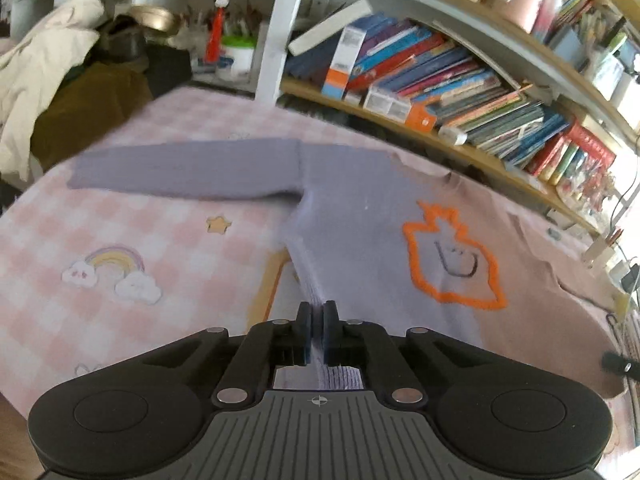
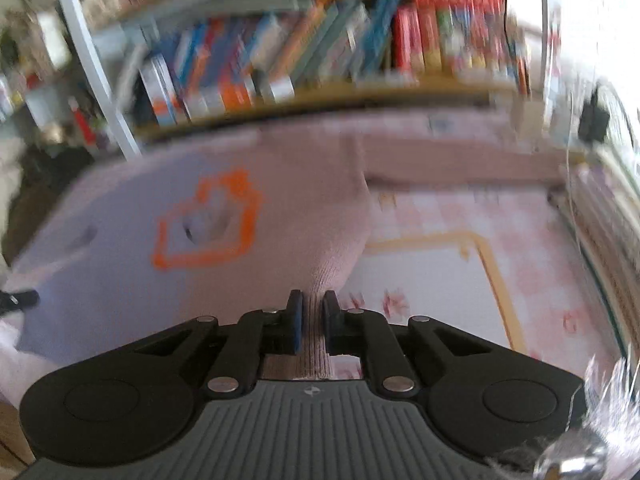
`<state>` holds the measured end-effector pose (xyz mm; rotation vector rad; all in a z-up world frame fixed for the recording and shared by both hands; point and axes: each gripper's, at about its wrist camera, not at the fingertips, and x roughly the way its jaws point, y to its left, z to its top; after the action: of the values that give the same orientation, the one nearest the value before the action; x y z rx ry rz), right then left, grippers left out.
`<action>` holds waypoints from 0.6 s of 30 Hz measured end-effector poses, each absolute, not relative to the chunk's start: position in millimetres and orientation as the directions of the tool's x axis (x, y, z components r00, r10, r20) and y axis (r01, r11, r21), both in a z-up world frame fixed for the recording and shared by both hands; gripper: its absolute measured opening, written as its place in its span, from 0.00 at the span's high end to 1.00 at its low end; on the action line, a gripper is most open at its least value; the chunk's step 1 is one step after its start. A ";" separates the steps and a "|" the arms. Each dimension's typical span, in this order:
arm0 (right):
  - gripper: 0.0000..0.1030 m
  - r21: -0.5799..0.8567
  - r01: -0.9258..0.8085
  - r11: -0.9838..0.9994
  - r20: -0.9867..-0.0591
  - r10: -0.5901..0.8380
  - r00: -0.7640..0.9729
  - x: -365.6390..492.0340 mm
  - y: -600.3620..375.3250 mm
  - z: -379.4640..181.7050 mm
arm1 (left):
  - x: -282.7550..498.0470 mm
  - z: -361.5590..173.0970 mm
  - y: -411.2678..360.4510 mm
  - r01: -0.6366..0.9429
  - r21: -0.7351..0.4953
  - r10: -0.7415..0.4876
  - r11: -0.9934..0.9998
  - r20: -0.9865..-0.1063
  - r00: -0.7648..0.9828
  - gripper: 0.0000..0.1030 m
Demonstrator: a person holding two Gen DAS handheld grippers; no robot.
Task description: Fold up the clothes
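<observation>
A lavender knit sweater (image 1: 360, 216) with an orange outlined figure lies spread on a pink checked bedspread (image 1: 100, 216). One sleeve (image 1: 188, 170) stretches out flat to the left. My left gripper (image 1: 318, 312) is shut on the sweater's hem at its left corner, with ribbed fabric pinched between the pads. In the right wrist view the same sweater (image 2: 132, 216) shows with its other sleeve (image 2: 460, 160) stretched to the right. My right gripper (image 2: 312, 304) is shut on the hem at the right corner. The right wrist view is blurred.
A bookshelf (image 1: 460, 80) full of books runs along the far side of the bed. A white post (image 1: 280, 28) stands at its left. A cream garment (image 1: 36, 64) and dark clothes are piled at the far left. A cable and plug (image 1: 616, 364) lie at the right.
</observation>
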<state>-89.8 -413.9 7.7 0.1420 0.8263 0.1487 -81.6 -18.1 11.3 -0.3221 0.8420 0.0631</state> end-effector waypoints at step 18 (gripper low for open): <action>0.91 0.173 -0.080 0.982 -0.761 0.185 0.622 -83.9 -415.0 -12.5 | -75.4 -0.5 -8.1 -0.197 -0.178 -0.009 0.964 -0.763 0.647 0.97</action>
<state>-83.9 -415.0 -12.5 0.1272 0.8876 0.1524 -75.4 -8.1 -0.5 -0.2557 0.8631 0.1085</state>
